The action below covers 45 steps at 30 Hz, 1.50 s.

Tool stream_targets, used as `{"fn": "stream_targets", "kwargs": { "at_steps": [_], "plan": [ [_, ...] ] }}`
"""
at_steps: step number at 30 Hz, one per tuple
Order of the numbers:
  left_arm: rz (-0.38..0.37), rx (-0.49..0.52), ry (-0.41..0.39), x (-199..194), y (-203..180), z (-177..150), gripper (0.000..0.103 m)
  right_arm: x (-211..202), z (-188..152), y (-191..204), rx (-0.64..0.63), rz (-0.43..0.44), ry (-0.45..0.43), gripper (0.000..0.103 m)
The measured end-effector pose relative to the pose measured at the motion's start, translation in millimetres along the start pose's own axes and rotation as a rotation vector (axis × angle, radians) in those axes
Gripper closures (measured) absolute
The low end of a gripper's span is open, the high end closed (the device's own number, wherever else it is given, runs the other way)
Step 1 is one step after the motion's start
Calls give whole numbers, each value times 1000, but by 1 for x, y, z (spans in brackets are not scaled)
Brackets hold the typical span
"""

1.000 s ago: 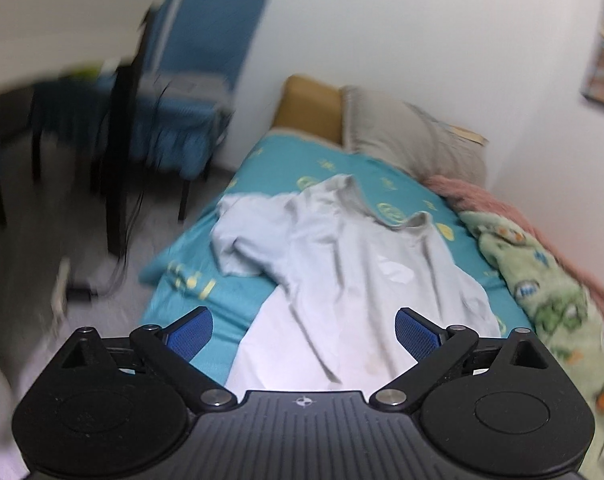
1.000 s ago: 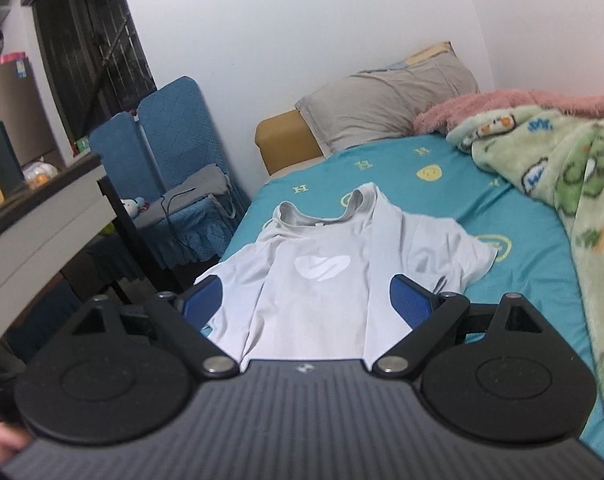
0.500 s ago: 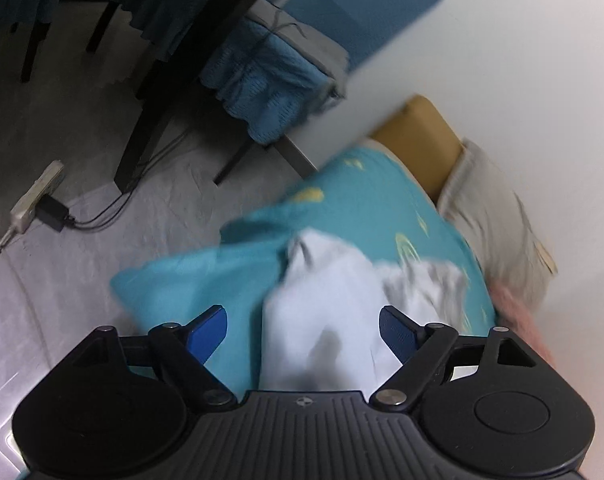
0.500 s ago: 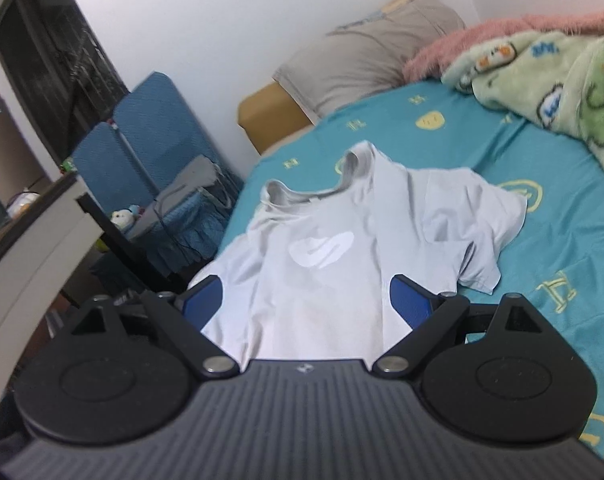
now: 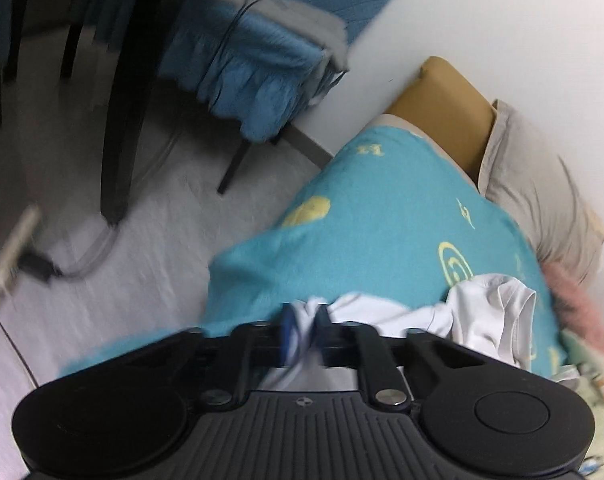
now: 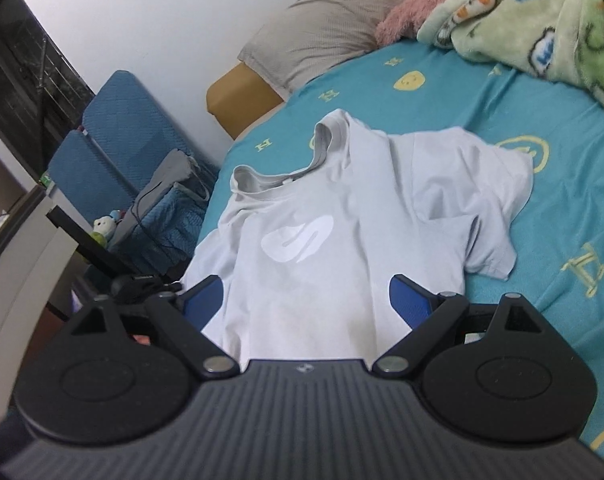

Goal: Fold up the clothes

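While your two grippers sit at the bottom of their own frames, the biggest thing before you is the bed [image 6: 514, 220], its teal sheet printed with yellow faces and letters filling the middle and right of the right wrist view and the centre of the left wrist view. Across that sheet, in the middle of the right wrist view, lies the white T-shirt [image 6: 342, 248], front up with a pale logo on the chest, collar toward the upper centre and one sleeve spread to the right; its lower part runs down under your right gripper. At the upper right a green patterned blanket [image 6: 542, 28] is heaped beside a pink fleece [image 6: 414, 12], and a grey pillow [image 6: 330, 36] lies at the top centre against the white wall. On the left stands a blue chair [image 6: 113, 148] with grey cloth on its seat. Your right gripper [image 6: 306, 300] has its blue pads spread wide above the shirt, gripping nothing. Your left gripper [image 5: 302, 328] has its jaws nearly together, pinching a bunched bit of the shirt at the lower centre of its blurred view.
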<state>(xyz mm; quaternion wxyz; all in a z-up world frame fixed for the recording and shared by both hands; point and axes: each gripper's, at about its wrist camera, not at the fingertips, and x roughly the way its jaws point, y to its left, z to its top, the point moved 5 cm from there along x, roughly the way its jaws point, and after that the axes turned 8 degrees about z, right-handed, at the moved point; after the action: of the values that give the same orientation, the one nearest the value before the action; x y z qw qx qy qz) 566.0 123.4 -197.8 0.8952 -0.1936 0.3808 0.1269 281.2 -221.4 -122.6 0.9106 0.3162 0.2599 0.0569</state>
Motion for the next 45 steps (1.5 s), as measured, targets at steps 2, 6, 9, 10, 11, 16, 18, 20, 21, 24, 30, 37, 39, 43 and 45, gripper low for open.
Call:
{"fn": "stream_targets", "kwargs": {
  "at_steps": [2,6,9,10,11,16,18,20,21,24,30,37,39,43,45],
  "plan": [
    [88,85,-61,-7,-13,15,97,-2,0,1,-16,-15,-10,11],
    [264,256,-183,-22,-41,46,95,-3,2,1,-53,-43,-22,11],
    [360,357,-236,-37,-56,59,81,-2,4,2,-78,-60,-29,11],
    [340,352,-200,-45,-50,47,74,-1,4,2,-84,-62,-30,11],
    [320,348,-164,-53,-44,36,59,-1,4,1,-90,-64,-30,11],
    [218,322,16,-96,-17,-21,53,3,3,2,-93,-54,-18,11],
    [178,311,88,-113,-6,-44,49,2,2,5,-103,-47,-15,11],
    [129,320,161,-148,10,-81,45,-3,1,10,-127,-45,-20,11],
    [104,322,196,-170,16,-103,43,-7,1,13,-142,-44,-26,11],
    [27,329,297,-232,31,-165,43,-21,0,18,-165,-45,-43,11],
    [-50,469,389,-309,36,-257,43,-57,-7,24,-200,-65,-54,11],
    [7,667,335,-336,36,-292,54,-101,-14,14,-150,-76,-63,11],
    [4,687,333,-341,37,-292,78,-108,-13,10,-131,-75,-67,11],
    [-63,623,366,-354,54,-273,98,-115,-9,8,-119,-65,-77,11],
    [-103,590,364,-361,64,-259,99,-115,-10,8,-117,-62,-77,11]
  ]
}}
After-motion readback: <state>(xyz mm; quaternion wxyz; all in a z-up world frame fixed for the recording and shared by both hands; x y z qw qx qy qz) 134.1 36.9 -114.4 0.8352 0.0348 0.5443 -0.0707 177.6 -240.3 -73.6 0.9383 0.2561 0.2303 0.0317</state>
